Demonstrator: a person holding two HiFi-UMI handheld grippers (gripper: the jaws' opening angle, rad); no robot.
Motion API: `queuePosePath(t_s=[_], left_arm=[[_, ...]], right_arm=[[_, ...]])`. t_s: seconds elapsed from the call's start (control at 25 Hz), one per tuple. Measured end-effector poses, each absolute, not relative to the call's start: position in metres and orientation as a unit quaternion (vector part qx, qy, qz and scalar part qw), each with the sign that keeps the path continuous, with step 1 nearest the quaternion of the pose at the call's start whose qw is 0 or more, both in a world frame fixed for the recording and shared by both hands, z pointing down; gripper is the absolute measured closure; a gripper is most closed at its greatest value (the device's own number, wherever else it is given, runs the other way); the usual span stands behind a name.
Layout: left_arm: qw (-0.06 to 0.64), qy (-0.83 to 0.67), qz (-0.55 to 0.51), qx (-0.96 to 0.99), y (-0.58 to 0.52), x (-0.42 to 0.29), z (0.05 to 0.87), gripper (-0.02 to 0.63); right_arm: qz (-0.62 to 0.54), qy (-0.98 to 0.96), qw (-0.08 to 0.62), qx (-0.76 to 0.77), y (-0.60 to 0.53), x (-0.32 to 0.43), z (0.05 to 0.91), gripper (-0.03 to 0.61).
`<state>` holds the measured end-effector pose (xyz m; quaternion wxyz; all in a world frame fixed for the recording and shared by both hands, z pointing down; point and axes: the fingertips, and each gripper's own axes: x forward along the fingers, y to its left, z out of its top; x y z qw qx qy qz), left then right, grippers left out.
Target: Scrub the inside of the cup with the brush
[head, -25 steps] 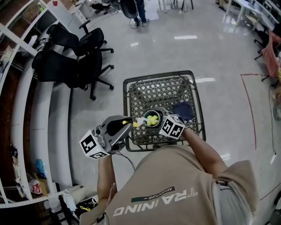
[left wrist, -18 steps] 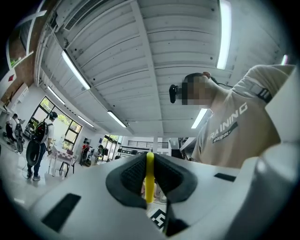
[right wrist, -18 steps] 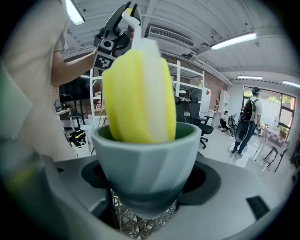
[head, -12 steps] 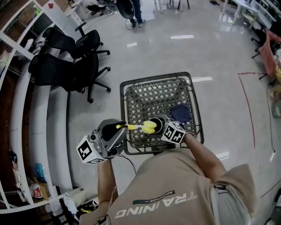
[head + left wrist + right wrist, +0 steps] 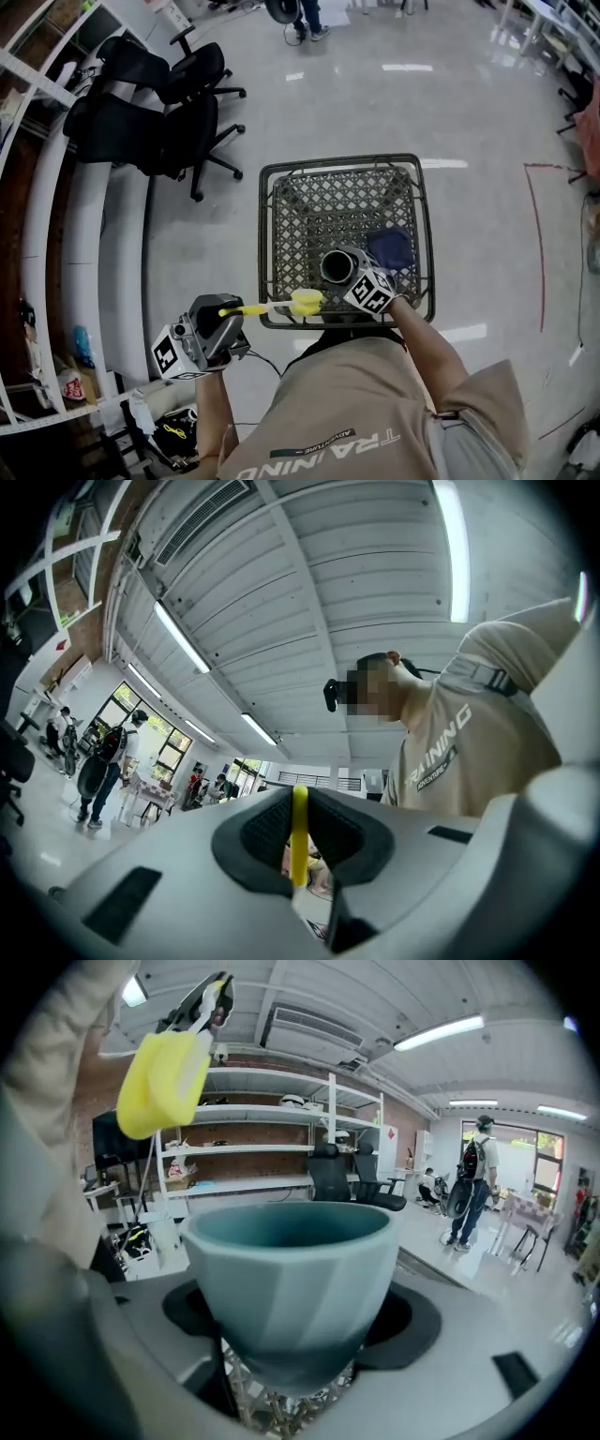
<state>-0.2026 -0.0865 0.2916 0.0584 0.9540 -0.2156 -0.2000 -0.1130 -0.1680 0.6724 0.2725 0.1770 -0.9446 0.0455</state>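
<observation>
Over the cart [image 5: 338,163], the right gripper [image 5: 291,1349] clamps the cup [image 5: 289,1274]; only its own view shows the left gripper [image 5: 299,850] pinching the brush [image 5: 307,301] handle.

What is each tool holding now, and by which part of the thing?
The left tool grips the yellow long-handled brush by the end of its thin handle. The right tool grips the teal faceted cup by its lower body.

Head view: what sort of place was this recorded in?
Probably an open lab or workshop-style office: black office chairs stand on a polished floor, with long white shelving along one side.
</observation>
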Motion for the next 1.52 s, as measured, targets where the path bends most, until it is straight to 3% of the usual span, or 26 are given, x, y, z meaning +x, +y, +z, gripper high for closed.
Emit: queuePosePath(t_s=[0.64,1.24,1.52], left_arm=[[0.132,-0.272,-0.131,0.944,-0.094,-0.219,0.351,0.561],[0.163,-0.312,-0.16,0.922,-0.107,-0.223,0.384,0.561],[0.161,-0.307,-0.156,0.925,-0.109,-0.216,0.377,0.561]], right_arm=[[0.075,-0.946,0.239,0.205,-0.233,-0.169,0.76,0.175],[0.086,-0.942,0.254,0.202,-0.233,-0.161,0.798,0.173],[0.075,-0.934,0.3,0.182,-0.223,-0.155,0.804,0.173]])
